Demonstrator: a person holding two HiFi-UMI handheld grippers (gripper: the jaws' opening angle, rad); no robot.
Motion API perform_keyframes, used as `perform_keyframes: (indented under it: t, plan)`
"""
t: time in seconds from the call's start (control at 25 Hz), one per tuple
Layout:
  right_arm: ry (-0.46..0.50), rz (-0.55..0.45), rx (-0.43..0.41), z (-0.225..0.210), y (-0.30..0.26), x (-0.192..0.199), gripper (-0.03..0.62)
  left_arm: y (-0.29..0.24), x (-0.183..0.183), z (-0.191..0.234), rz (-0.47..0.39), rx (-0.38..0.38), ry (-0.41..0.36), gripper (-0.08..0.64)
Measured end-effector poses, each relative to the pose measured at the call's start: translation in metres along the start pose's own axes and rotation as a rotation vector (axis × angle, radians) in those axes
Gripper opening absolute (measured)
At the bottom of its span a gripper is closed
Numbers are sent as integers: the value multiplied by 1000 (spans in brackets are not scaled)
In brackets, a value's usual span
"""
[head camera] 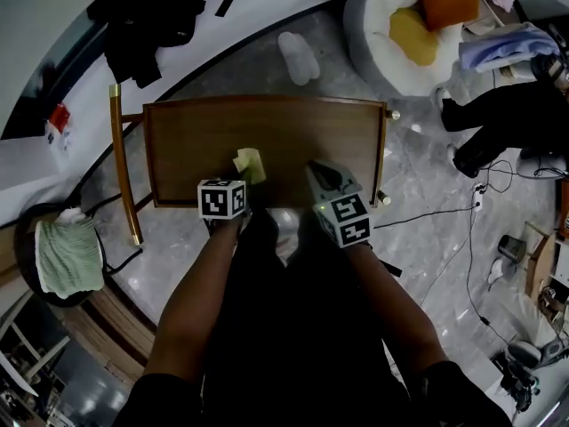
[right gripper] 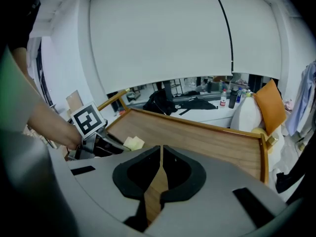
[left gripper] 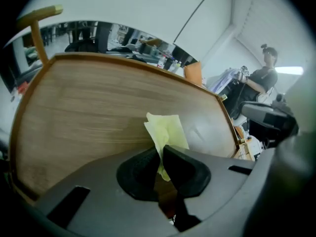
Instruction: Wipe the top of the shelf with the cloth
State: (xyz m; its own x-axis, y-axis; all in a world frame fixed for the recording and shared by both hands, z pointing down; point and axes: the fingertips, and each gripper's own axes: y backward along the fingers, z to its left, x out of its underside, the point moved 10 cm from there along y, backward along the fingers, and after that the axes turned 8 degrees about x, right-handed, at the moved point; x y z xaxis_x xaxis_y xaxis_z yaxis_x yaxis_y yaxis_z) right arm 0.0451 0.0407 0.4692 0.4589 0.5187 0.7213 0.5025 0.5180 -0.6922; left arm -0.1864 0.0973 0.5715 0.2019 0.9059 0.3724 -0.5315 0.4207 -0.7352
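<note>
The shelf top (head camera: 213, 136) is a brown wooden board with a raised rim, seen from above in the head view. A small pale yellow cloth (head camera: 250, 165) lies on its near middle part, pinched by my left gripper (head camera: 242, 181). In the left gripper view the cloth (left gripper: 167, 130) sticks up from between the closed jaws (left gripper: 161, 154) over the wood (left gripper: 89, 112). My right gripper (head camera: 322, 178) hovers over the near right part of the shelf, shut with nothing in it; in its own view the jaws (right gripper: 161, 154) meet and the cloth (right gripper: 133, 142) shows at the left.
A gold-coloured frame rail (head camera: 122, 163) runs along the shelf's left side. A white pouf with orange and yellow cushions (head camera: 411, 25) stands behind on the right. Cables (head camera: 444, 212) lie on the grey floor. A basket with a green towel (head camera: 67, 256) sits at the left.
</note>
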Motion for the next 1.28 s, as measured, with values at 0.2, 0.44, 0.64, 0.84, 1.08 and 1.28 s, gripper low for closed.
perform_keyframes:
  t: [0.2, 0.44, 0.64, 0.84, 1.08, 1.28]
  plan:
    - [8, -8, -25, 29, -15, -11, 29, 43, 10, 54, -64, -75, 89, 28]
    - [43, -20, -44, 54, -26, -20, 29, 89, 25, 116, -127, -171, 203, 28]
    - [60, -26, -54, 57, -26, -21, 29, 114, 36, 143, -178, -236, 319, 28]
    - [57, -24, -45, 50, -21, -23, 29, 127, 42, 158, -208, -300, 388, 28]
    - [28, -27, -9, 16, -3, -15, 29, 131, 42, 159, -224, -387, 407, 28]
    - [-14, -28, 31, -27, 22, 5, 29, 96, 29, 111, -159, -227, 305, 28]
